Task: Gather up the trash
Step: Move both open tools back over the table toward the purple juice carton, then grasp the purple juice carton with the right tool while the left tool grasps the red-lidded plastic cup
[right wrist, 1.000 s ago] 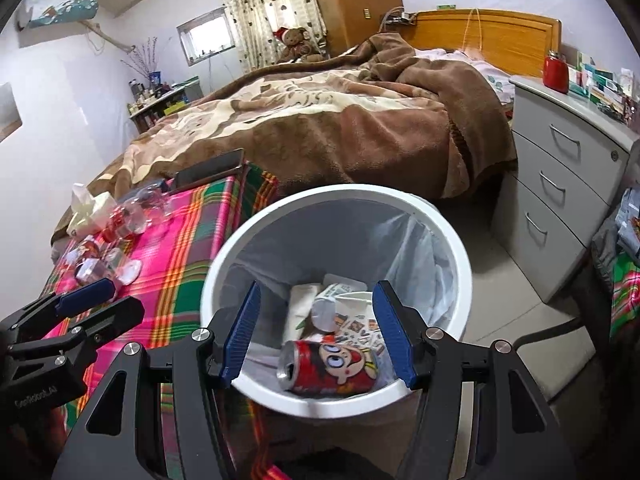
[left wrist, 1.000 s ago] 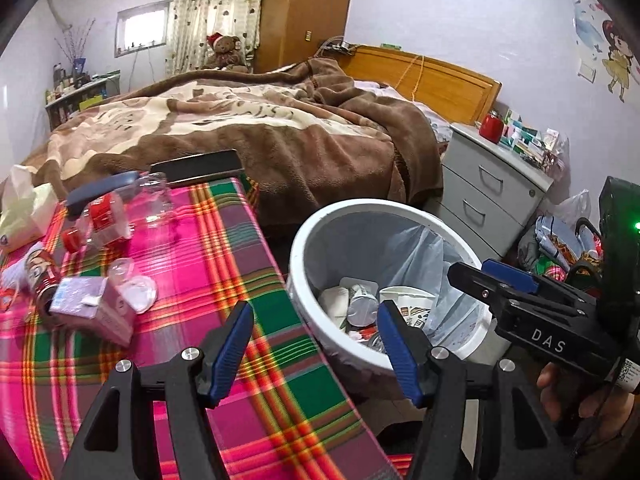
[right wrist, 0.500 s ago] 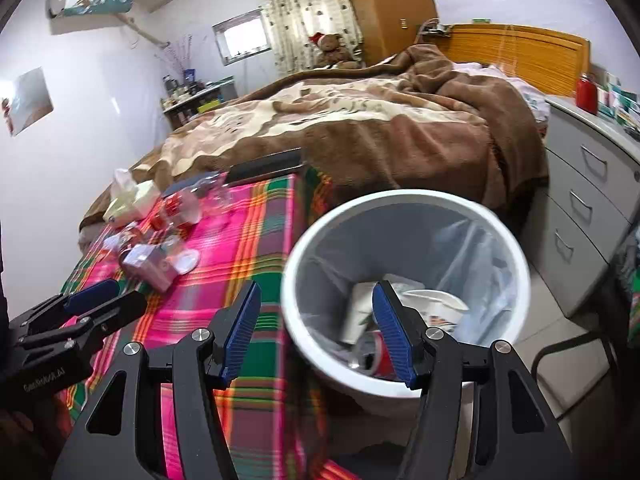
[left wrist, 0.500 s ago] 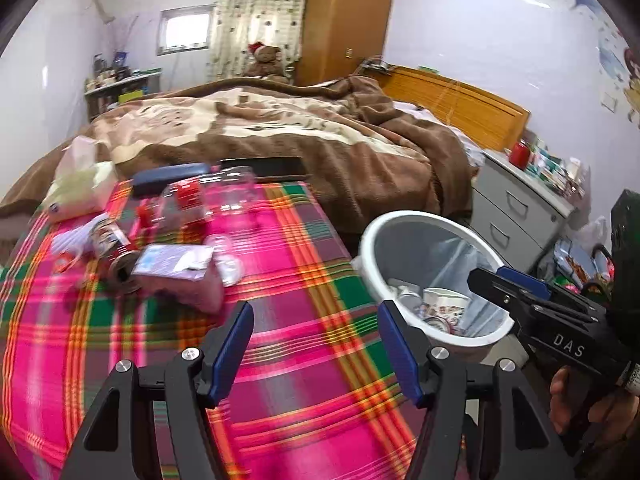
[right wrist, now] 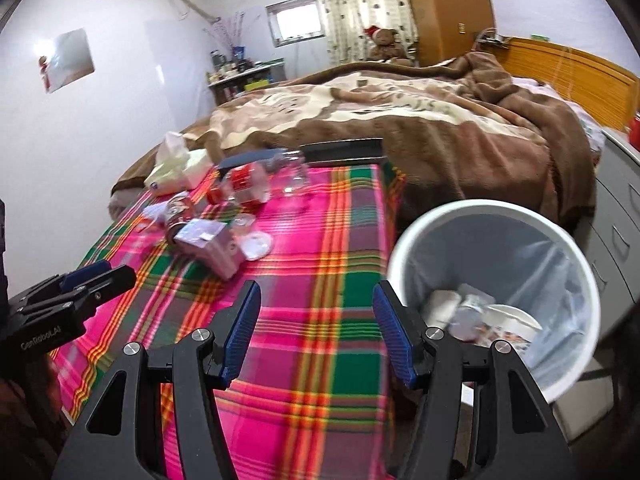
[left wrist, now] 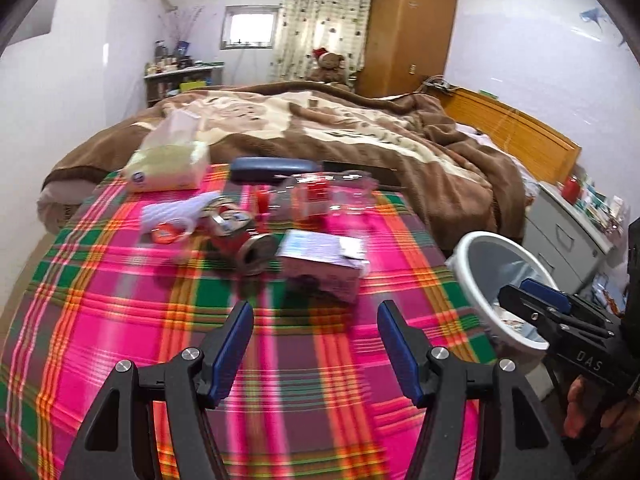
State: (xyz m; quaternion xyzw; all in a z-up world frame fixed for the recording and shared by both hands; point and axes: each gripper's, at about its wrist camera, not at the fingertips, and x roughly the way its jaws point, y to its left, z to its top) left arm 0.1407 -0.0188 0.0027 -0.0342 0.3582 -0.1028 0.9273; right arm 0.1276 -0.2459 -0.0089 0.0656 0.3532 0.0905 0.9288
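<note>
Purple carton (left wrist: 320, 268) lies just beyond the empty left gripper (left wrist: 315, 330).

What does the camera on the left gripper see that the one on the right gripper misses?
Only the left view shows the hand holding the right gripper. Only the right view shows the trash lying in the bin and the white paper on the wall. Both show the plaid cloth, the purple carton, the tipped can and the bed.

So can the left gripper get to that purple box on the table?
Probably yes. The left gripper has open, empty jaws, and the purple box lies just ahead on the plaid tablecloth with only bare cloth between them.
</note>
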